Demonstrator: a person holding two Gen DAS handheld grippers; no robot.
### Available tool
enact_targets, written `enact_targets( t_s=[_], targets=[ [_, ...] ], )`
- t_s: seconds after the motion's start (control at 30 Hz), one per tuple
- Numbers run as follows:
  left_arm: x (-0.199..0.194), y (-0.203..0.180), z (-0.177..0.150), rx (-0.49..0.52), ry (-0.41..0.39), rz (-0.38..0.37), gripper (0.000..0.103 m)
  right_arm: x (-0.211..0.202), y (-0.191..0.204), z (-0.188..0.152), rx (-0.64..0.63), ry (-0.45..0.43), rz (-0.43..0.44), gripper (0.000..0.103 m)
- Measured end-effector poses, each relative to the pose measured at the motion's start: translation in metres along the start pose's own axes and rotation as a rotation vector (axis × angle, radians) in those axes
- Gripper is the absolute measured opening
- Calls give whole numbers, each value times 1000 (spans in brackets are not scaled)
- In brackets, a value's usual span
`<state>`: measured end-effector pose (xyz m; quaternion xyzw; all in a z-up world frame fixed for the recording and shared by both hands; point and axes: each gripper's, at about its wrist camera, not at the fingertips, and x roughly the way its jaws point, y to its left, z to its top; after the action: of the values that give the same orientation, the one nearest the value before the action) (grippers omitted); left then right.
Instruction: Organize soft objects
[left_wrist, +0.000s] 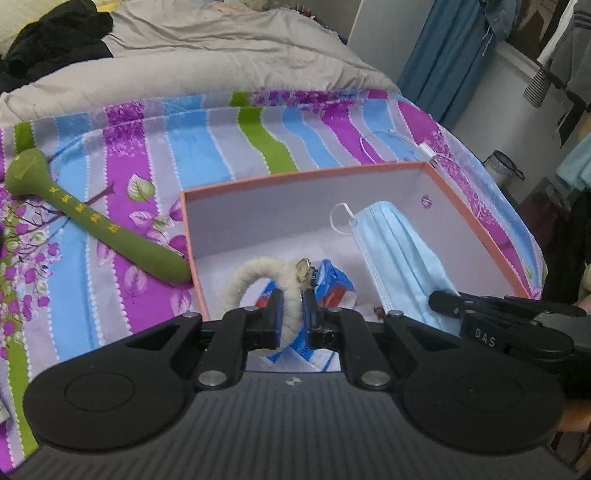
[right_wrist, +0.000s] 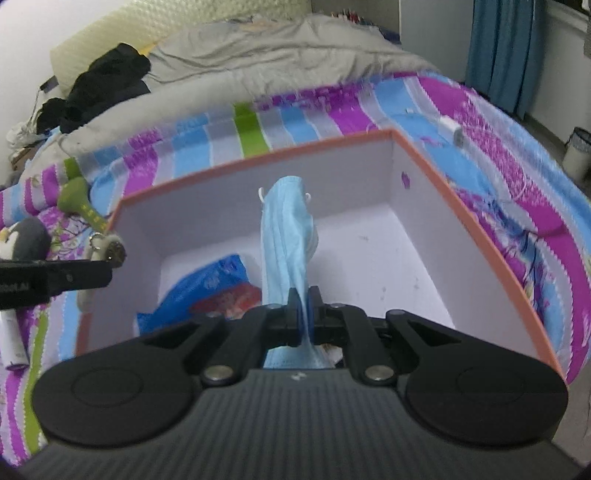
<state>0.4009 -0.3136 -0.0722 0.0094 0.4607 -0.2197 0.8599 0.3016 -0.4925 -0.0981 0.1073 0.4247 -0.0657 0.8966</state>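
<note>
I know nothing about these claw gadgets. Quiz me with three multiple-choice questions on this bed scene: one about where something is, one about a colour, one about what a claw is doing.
1. Where does the blue-and-red plastic packet lie?
A. On the grey duvet
B. Inside the orange-rimmed white cardboard box
C. On the floor

2. What colour is the long soft club-shaped toy beside the box?
A. Green
B. Red
C. Black

3. What is the right claw doing?
A. Hanging open
B. Gripping a pen
C. Pinching the light blue pleated face mask

Answers: 1 B, it rests on the box floor. 2 A, olive green with yellow marks. 3 C, the mask stands clamped between its fingers.
</note>
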Motion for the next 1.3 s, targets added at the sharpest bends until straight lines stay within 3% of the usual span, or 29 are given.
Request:
enact_targets(
  t_s=[0.2, 0.27, 0.3, 0.33, 0.4, 0.47, 0.53, 0.97, 1.3],
  targets=[
    [6, -5, -5, 20, 14, -15, 15, 4, -8, -6, 20, 14, -2, 9],
    [4, -6, -5, 20, 13, -16, 41, 4, -10, -6, 21, 21, 9, 11],
    [1, -6, -4, 20, 9, -18, 44, 2, -10, -6, 20, 23, 10, 19],
    [-2, -8, -4, 21, 1, -20, 44, 1, -10, -6, 18, 20, 11, 38],
    [-14, -11, -5, 46, -39, -16, 45, -7, -9, -6, 16, 0, 15, 61],
    [-25, -14, -5, 61, -62, -4, 55, -17, -8, -7, 18, -24, 23, 62],
    [-39, -17, -5, 67, -88, -2, 57, -29, -8, -7, 34, -44, 20, 62],
    [-173, -24, -27, 102, -286, -36, 61, -148, 14, -18, 57, -261, 36, 64],
    [-241, -17, -74, 87, -373, -43, 66, -200, 37, -49, 31, -328, 43, 65]
  ],
)
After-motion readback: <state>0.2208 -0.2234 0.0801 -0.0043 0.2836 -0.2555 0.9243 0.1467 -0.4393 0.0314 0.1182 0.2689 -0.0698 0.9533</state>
